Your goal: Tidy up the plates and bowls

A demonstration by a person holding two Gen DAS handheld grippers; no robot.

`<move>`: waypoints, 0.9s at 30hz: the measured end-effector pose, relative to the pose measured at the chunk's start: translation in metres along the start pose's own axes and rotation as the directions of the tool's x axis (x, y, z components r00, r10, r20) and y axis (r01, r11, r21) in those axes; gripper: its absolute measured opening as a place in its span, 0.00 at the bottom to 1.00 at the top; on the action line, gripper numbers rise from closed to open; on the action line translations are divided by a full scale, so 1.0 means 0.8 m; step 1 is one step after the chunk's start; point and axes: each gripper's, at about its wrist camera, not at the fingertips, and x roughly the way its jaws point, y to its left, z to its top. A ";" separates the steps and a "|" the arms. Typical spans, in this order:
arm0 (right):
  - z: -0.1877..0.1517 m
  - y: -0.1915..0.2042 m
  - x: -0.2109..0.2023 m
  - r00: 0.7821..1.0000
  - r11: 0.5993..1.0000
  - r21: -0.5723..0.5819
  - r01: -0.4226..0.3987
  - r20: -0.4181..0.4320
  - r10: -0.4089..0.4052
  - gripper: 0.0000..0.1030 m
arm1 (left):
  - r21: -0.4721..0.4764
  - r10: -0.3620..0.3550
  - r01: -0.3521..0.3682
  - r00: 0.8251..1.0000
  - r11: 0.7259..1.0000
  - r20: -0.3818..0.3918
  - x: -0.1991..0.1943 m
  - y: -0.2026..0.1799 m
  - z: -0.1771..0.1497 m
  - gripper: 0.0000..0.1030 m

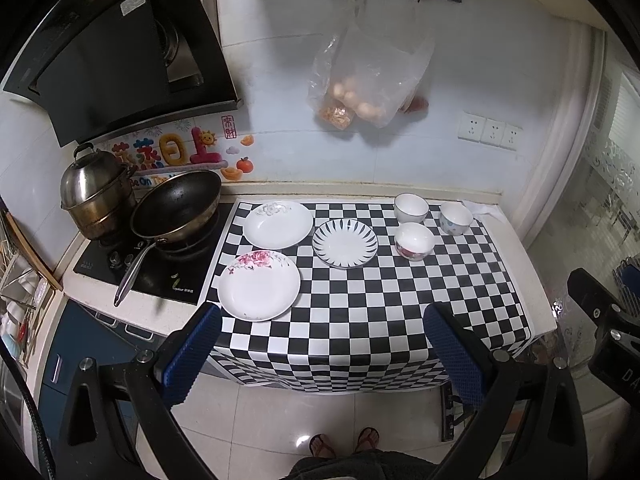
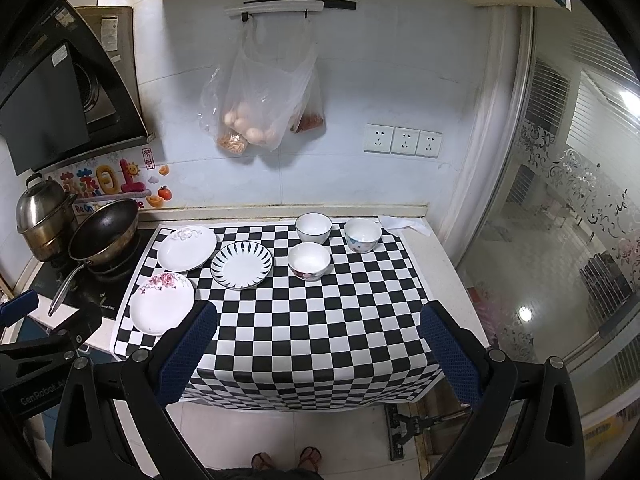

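On the desk [image 2: 424, 248], a checkered cloth [image 2: 320, 320] carries three plates and three bowls, all apart from each other: a pink-flowered plate [image 2: 162, 303], a plain white plate [image 2: 186, 249], a striped plate [image 2: 241, 265], then bowls [image 2: 309, 261] to their right. Both left tongs [image 1: 322, 344] and right tongs [image 2: 318, 344] hang spread and empty before the desk's near edge. Glazed rims may well slip between the pads; the overhanging cloth could snag and drag crockery. A frying pan [image 2: 105, 232] sits left on the stove; a bag of eggs [image 2: 256, 116] hangs on the tiled wall.
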 end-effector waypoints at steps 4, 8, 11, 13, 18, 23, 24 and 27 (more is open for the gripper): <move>0.003 -0.001 -0.002 1.000 1.000 -0.001 0.000 0.007 0.000 1.00 | -0.002 -0.001 0.001 1.000 1.000 0.002 -0.001 0.002 -0.001 1.00; 0.006 0.003 -0.003 1.000 1.000 -0.005 0.000 0.013 0.001 1.00 | -0.003 -0.003 0.003 1.000 1.000 0.002 -0.001 0.002 0.001 1.00; 0.007 0.005 -0.003 1.000 1.000 -0.007 -0.002 0.014 0.002 1.00 | -0.003 -0.004 0.004 1.000 1.000 0.002 -0.001 0.003 0.005 1.00; 0.008 0.007 -0.003 1.000 1.000 -0.008 -0.003 0.014 0.003 1.00 | -0.005 -0.005 0.005 1.000 1.000 0.001 0.000 0.003 0.009 1.00; 0.007 0.008 -0.003 1.000 1.000 -0.007 -0.002 0.014 0.002 1.00 | -0.006 -0.005 0.005 1.000 1.000 0.001 0.000 0.003 0.011 1.00; 0.007 0.008 -0.003 1.000 1.000 -0.007 -0.003 0.015 0.003 1.00 | -0.004 -0.002 0.003 1.000 1.000 0.002 0.000 0.003 0.014 1.00; 0.008 0.009 -0.002 1.000 1.000 -0.006 -0.002 0.015 0.003 1.00 | -0.003 -0.003 0.003 1.000 1.000 0.001 0.000 0.004 0.014 1.00; 0.007 0.009 -0.002 1.000 1.000 -0.006 -0.003 0.015 0.003 1.00 | -0.005 -0.002 0.002 1.000 1.000 0.000 0.000 0.003 0.021 1.00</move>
